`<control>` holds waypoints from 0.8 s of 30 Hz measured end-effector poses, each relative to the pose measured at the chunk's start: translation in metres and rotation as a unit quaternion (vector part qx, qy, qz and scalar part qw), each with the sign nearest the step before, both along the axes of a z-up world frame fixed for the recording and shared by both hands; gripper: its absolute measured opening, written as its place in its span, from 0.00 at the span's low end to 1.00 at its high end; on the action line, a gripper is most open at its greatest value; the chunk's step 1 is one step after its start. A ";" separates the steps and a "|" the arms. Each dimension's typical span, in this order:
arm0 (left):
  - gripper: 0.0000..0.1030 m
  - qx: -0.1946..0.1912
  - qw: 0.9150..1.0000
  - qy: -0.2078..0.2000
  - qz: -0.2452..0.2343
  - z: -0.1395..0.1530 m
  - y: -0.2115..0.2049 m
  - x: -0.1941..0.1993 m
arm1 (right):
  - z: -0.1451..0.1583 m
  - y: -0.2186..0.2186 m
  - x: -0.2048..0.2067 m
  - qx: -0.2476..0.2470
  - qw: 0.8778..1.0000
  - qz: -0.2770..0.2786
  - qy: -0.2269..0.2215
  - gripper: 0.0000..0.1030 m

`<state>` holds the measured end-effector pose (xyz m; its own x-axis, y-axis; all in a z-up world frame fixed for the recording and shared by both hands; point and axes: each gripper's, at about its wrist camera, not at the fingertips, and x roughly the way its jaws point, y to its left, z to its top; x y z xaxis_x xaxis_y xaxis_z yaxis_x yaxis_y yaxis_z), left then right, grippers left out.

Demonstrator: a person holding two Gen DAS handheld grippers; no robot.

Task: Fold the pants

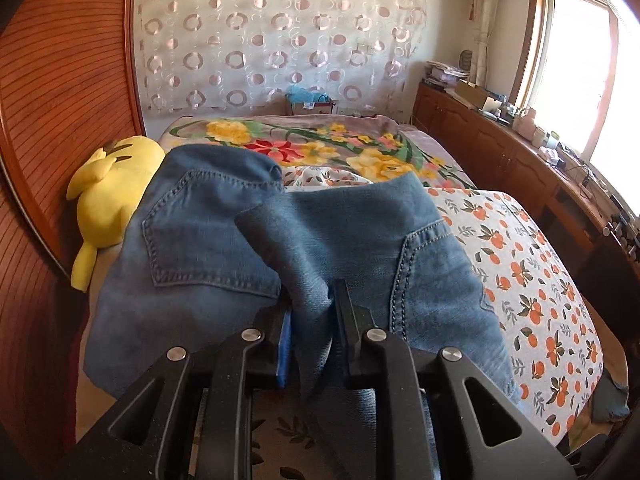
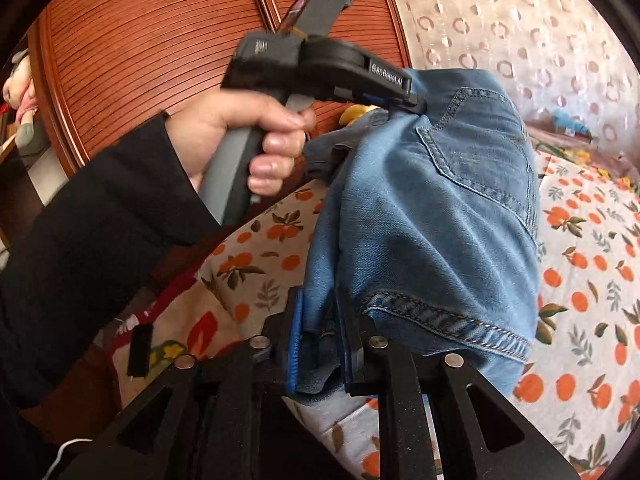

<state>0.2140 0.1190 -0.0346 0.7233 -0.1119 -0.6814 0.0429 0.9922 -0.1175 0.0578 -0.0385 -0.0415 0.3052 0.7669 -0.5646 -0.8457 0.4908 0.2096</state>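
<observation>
I have the blue jeans (image 1: 224,232) lifted over the orange-print bedsheet (image 1: 536,280), hanging bunched between my two tools. My left gripper (image 1: 310,320) pinches a denim fold; my right gripper (image 2: 318,344) clamps the fabric near a hem. Risk: thick layers slipping out unevenly, skewing the fold.

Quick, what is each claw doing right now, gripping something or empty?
Left claw: closed on a bunched fold of the blue denim pants.
Right claw: closed on another part of the same pants, near a stitched hem.
</observation>
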 end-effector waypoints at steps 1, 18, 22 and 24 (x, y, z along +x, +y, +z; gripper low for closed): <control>0.19 -0.002 1.000 -0.001 -0.001 -0.002 0.000 -0.001 | 0.003 -0.001 -0.001 0.001 1.000 -0.001 0.000 0.18; 0.36 -0.006 0.999 -0.028 0.045 0.007 0.020 -0.052 | 0.021 -0.022 0.013 -0.021 0.998 -0.060 -0.026 0.22; 0.39 -0.011 0.998 -0.051 0.032 0.013 0.009 -0.080 | 0.017 -0.015 -0.001 -0.021 0.998 -0.052 -0.020 0.25; 0.40 -0.011 0.998 -0.058 0.019 0.012 -0.004 -0.091 | 0.018 -0.014 -0.007 -0.021 0.998 -0.051 -0.021 0.25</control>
<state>0.1227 0.1147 -0.0225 0.8013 -0.0963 -0.5905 0.0190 0.9906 -0.1358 0.0509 -0.0524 -0.0235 0.4045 0.7067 -0.5804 -0.7980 0.5828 0.1535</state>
